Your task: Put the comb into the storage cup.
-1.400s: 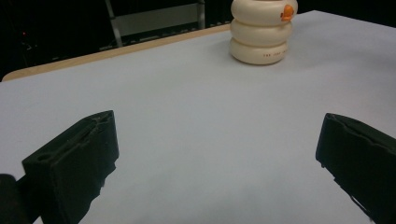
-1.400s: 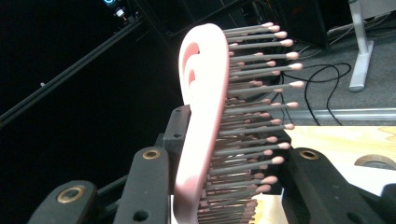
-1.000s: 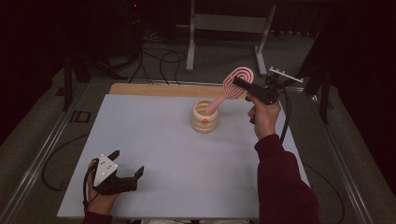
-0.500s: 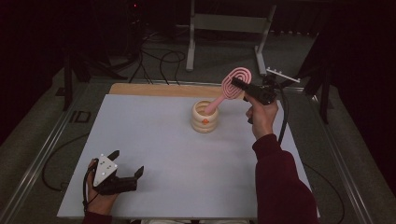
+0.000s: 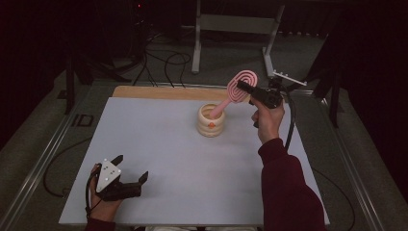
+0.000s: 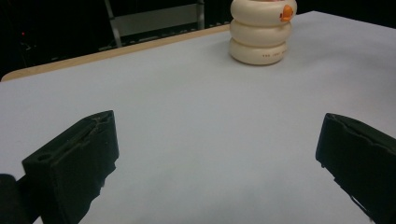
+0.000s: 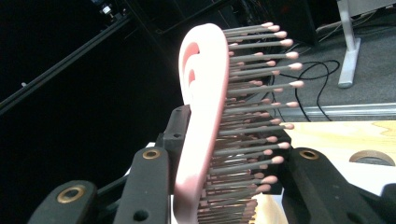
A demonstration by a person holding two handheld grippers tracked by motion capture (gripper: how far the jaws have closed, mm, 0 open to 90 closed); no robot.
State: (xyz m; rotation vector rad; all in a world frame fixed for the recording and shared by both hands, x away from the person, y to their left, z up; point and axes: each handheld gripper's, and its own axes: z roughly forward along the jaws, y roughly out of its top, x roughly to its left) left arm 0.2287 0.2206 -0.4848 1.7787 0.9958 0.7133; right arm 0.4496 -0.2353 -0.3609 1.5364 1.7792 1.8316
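high view puts the cream holder (image 5: 210, 121) (three stacked rounded rings with a small orange mark on the side) a little toward 1 o'clock of the table's (image 5: 159, 144) middle. the pink hairbrush (image 5: 234, 92) leans up out of it toward 1 o'clock, handle tip down in the opening. the right gripper (image 5: 243, 88) is clamped across the brush head; right gripper view shows its jaws pressing the smooth pink back on one side and the thin grey bristles with pink ball tips on the other. the step looks like seating or lifting the brush at the holder; which of the two i cannot tell. either way, the next move needs the handle kept in line with the opening. the left gripper (image 5: 131, 169) rests near 7 o'clock, jaws wide apart on nothing, over the matte pale tabletop.
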